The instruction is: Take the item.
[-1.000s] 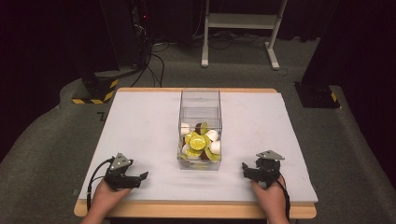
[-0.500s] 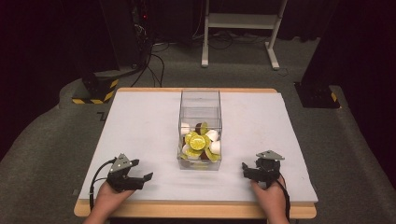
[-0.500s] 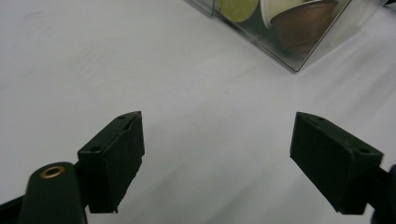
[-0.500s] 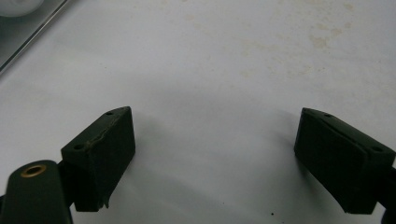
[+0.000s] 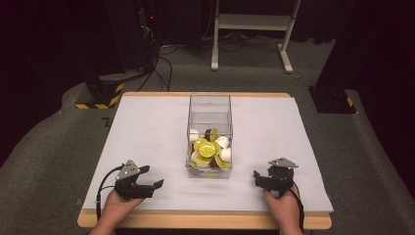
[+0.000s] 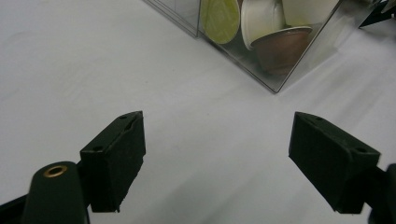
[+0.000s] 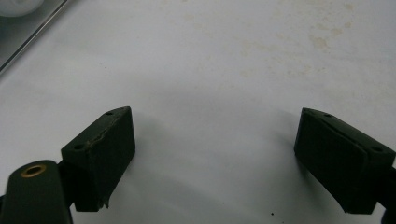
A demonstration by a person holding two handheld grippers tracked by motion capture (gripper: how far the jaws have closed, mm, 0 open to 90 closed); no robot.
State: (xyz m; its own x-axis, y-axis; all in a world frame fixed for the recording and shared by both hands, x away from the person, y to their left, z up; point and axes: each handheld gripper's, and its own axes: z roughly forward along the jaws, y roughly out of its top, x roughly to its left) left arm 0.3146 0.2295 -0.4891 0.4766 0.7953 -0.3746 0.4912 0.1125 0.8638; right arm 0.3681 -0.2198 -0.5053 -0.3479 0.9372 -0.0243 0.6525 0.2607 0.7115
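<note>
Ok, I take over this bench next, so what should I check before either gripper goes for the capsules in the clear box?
1. Left gripper empty: ok. Its jaws have just been closing a little but stand wide, nothing between them.
2. Right gripper empty: ok, jaws apart over bare table.
3. Box upright and open on top: ok, as far as the high view shows.
4. Capsules all inside the box: ok, heaped at its near end.
5. Path to the box free: ok, bare table lies between each gripper and it.
6. A capsule lying free enough to grip: cannot tell, they overlap.
</note>
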